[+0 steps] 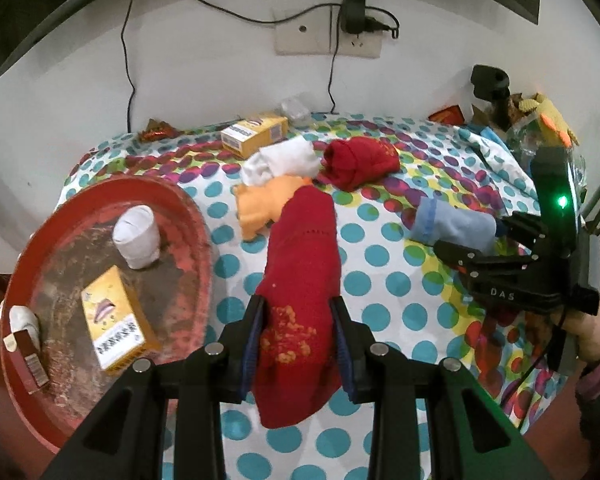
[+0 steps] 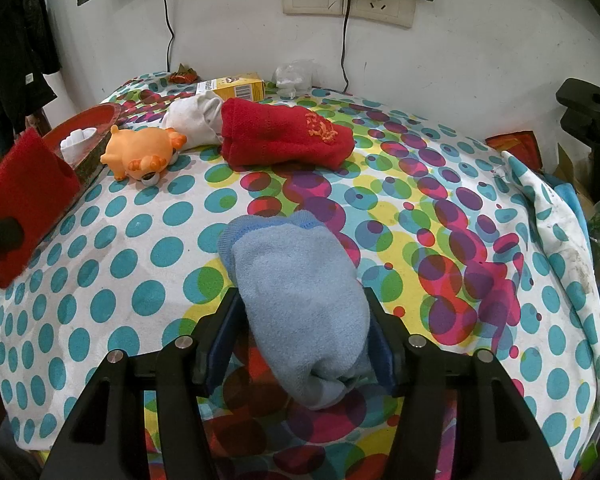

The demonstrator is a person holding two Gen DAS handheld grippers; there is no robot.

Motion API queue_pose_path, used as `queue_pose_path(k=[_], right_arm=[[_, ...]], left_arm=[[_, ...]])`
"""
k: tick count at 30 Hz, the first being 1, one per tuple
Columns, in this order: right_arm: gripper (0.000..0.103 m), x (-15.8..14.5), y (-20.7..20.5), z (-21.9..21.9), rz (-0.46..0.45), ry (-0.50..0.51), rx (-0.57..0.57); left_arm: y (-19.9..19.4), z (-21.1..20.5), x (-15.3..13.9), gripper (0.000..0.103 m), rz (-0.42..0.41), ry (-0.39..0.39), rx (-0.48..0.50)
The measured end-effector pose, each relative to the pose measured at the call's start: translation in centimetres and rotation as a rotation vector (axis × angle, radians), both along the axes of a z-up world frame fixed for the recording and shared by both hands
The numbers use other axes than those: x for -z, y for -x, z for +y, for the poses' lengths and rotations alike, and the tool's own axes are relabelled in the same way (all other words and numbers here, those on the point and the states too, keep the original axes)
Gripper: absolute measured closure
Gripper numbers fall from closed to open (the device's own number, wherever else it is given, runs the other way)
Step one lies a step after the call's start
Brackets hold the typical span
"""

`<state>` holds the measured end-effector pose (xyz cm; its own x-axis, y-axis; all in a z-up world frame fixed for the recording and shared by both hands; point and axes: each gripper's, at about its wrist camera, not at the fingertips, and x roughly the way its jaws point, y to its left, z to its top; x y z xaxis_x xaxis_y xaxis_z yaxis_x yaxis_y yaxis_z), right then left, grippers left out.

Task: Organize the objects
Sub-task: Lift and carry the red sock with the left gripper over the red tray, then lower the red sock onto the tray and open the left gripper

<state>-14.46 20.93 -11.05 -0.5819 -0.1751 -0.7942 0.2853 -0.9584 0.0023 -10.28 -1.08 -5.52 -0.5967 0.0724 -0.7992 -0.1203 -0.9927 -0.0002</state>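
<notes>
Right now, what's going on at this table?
A person is sorting clutter with two handheld grippers. The left gripper is shut on a red sock, held beside the red tray, which already holds a rolled white sock and a yellow box. The right gripper is shut on a blue sock over the dotted tablecloth. An orange toy, another red sock and a white sock are still loose.

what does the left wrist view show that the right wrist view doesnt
Only the left wrist view: the inside of the red tray, with a yellow box and a white roll, and the left gripper shut on a red sock.

Only the right wrist view: the toy's eyes.

Both: the blue sock held by the right gripper, the orange toy, the folded red cloth, the dotted tablecloth.
</notes>
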Motion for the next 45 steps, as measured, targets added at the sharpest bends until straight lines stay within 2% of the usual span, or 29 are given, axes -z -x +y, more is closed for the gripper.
queue_pose_path(k=[6, 10, 15, 24, 28, 33, 37, 45], right_arm=[[0.048, 0.0, 0.0, 0.0, 0.0, -0.001, 0.0], [0.048, 0.0, 0.0, 0.0, -0.001, -0.001, 0.001], [0.048, 0.0, 0.0, 0.0, 0.0, -0.002, 0.001], [0.046, 0.0, 0.1, 0.1, -0.001, -0.002, 0.001], [0.046, 0.0, 0.1, 0.1, -0.001, -0.003, 0.001], [0.044, 0.0, 0.1, 0.0, -0.001, -0.003, 0.002], [0.043, 0.0, 0.2, 0.2, -0.002, -0.003, 0.004], [0.041, -0.1, 0.2, 0.5, -0.003, -0.004, 0.008]], left_arm=[[0.4, -3.3, -1.3, 0.07, 0.012, -0.001, -0.06], [0.7, -5.8, -1.6, 0.07, 0.008, 0.03, -0.104], [0.9, -9.3, -1.5, 0.07, -0.012, 0.02, -0.162], [2.3, -15.6, -0.4, 0.07, -0.046, 0.043, -0.284], [2.9, -18.5, 0.6, 0.07, -0.084, 0.011, -0.338], [3.7, -21.0, 1.7, 0.07, -0.108, 0.013, -0.383], [4.4, -22.7, 2.1, 0.07, -0.123, -0.019, -0.413], [5.4, -24.3, 2.8, 0.069, -0.141, 0.019, -0.436]])
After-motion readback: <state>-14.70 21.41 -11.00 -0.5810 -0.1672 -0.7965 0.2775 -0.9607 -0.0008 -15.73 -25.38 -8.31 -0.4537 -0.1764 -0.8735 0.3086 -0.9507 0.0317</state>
